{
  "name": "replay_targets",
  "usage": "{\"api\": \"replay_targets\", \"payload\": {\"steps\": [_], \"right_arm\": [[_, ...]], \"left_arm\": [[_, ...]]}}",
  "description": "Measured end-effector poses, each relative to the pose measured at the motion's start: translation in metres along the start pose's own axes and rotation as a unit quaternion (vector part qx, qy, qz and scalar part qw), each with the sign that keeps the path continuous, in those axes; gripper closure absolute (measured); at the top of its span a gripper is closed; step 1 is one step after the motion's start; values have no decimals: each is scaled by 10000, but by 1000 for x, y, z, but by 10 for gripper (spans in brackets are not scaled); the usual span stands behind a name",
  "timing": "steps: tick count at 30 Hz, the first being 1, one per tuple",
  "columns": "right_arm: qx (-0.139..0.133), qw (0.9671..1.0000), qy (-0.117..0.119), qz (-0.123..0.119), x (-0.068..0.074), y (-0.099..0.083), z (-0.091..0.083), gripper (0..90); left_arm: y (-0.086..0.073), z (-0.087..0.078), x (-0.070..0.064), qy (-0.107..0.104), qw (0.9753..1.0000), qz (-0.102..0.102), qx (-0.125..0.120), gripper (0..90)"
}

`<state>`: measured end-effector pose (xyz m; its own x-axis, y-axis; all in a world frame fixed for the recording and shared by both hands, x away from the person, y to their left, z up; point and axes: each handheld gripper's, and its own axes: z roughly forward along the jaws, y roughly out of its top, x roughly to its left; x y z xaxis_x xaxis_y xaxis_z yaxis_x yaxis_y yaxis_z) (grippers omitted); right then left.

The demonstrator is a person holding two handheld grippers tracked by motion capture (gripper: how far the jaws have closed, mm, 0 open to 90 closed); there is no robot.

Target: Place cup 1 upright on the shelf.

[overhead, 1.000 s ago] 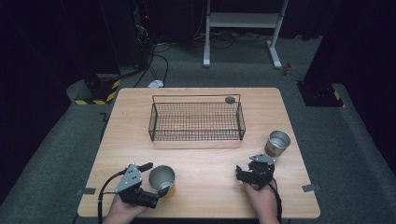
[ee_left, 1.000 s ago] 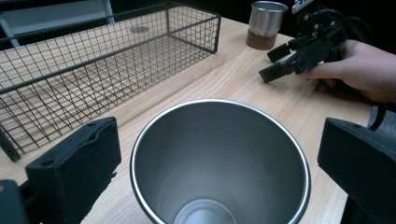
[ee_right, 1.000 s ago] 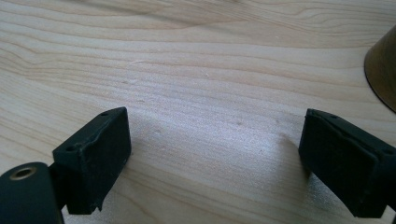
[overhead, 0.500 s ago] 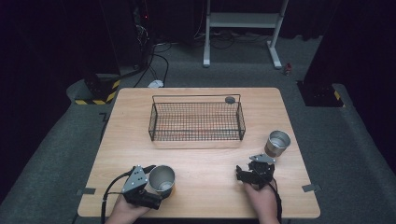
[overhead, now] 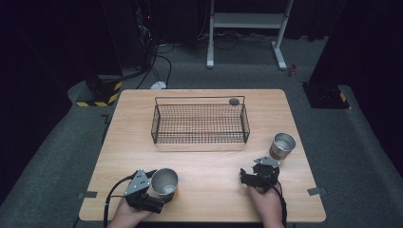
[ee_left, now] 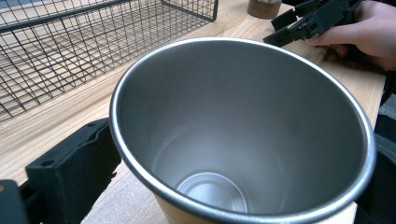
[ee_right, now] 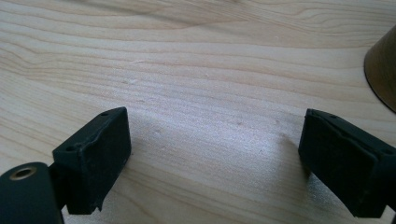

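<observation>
A steel cup (overhead: pixel 164 181) stands near the table's front left, and its hollow inside (ee_left: pixel 243 116) faces the left gripper view. My left gripper (overhead: pixel 157 191) has one black jaw on each side of the cup, close to its wall, with the jaws spread wide. A second steel cup (overhead: pixel 283 145) stands at the right. My right gripper (overhead: pixel 254 170) rests just in front of it and to its left, open over bare wood (ee_right: pixel 215 154), and that cup's brown base (ee_right: pixel 383 70) shows at the right edge of the right gripper view.
A black wire basket (overhead: pixel 199 137) sits in the middle of the wooden table (overhead: pixel 209 199), and its mesh (ee_left: pixel 70 51) lies beyond the near cup. A small dark round object (overhead: pixel 234 101) lies by the basket's far right corner. The other hand (ee_left: pixel 369 28) is ahead at the right.
My left gripper has slid right toward the cup, so its jaws now stand around it. The right gripper and both cups have stayed put.
</observation>
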<state>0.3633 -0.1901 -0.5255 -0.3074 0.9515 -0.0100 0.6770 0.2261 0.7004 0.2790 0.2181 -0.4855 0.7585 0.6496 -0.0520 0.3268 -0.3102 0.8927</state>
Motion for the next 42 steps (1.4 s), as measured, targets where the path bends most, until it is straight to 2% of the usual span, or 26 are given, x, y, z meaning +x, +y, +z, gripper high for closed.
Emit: {"api": "replay_targets", "payload": {"steps": [9, 14, 17, 20, 26, 30, 32, 40, 42], "right_arm": [[-5, 10000, -20, -8, 0, 0, 0, 96], [-8, 10000, -21, -18, 0, 0, 0, 96], [-9, 10000, -20, -23, 0, 0, 0, 96], [-9, 10000, -16, -21, 0, 0, 0, 96], [-6, 10000, -18, -10, 0, 0, 0, 96], [-6, 10000, -19, -12, 0, 0, 0, 96], [-6, 10000, -15, -13, 0, 0, 0, 96], [2, 10000, 14, 9, 0, 0, 0, 99], [-9, 10000, 42, -50, 0, 0, 0, 97]], "left_arm": [[-2, 4, -2, 17, 10000, 97, 5, 12], [-3, 3, -2, 42, 9999, 106, -92, 72], [-4, -1, -2, 24, 9996, 182, -215, 135], [-4, -1, -3, 28, 9996, 187, -227, 139], [-2, -6, -2, 127, 9991, 162, -359, 141], [0, -12, 3, 260, 9985, 53, -482, 141], [-1, -13, 5, 230, 9984, -18, -519, 141], [1, -15, 7, 296, 9978, -8, -595, 141], [3, -16, 8, 299, 9974, -56, -647, 141]]}}
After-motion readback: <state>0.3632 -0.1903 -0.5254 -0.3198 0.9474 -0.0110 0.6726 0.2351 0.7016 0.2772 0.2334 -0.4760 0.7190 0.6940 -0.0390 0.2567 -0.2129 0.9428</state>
